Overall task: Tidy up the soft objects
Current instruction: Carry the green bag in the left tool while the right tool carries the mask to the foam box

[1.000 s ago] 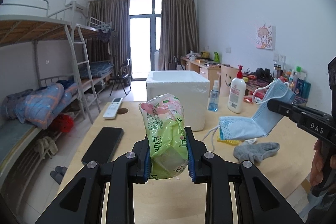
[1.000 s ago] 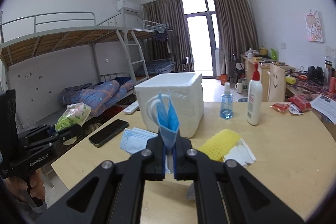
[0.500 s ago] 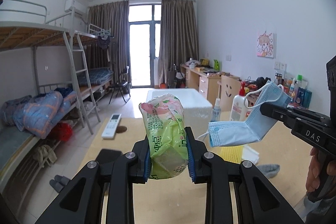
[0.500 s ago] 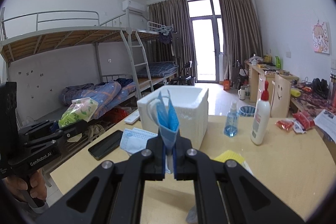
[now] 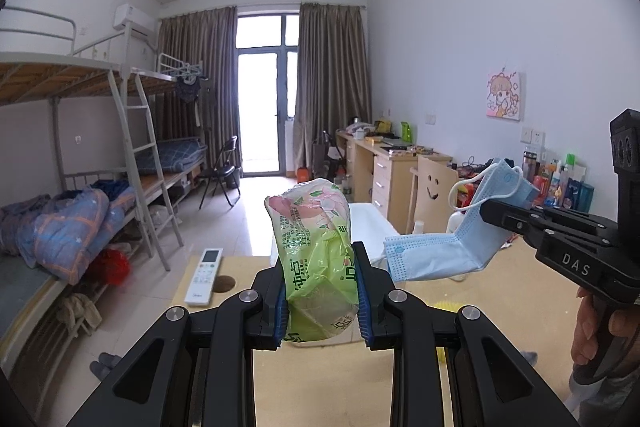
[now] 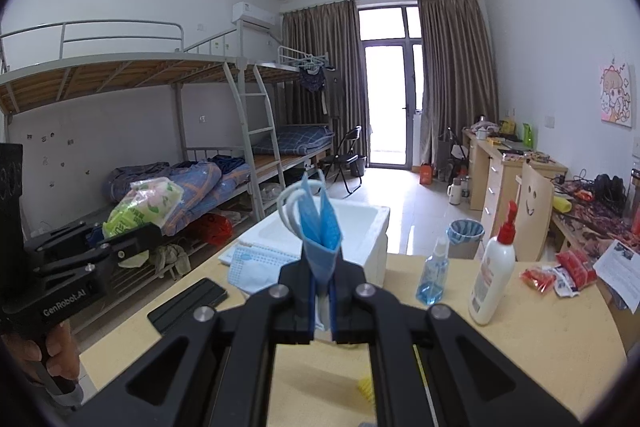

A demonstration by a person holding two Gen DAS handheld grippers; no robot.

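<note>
Green tissue pack (image 5: 318, 263) clamped in left gripper (image 5: 322, 301) | blue mask (image 6: 320, 239) pinched in right gripper (image 6: 321, 301)

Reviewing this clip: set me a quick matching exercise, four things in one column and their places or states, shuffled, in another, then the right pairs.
Things:
1. green tissue pack
2. blue face mask
3. foam box
4. black phone

States:
A. lying flat on the table
B. clamped in the right gripper
C. standing open on the table
D. clamped in the left gripper

Pairs: 1-D, 2-B, 3-C, 4-A
</note>
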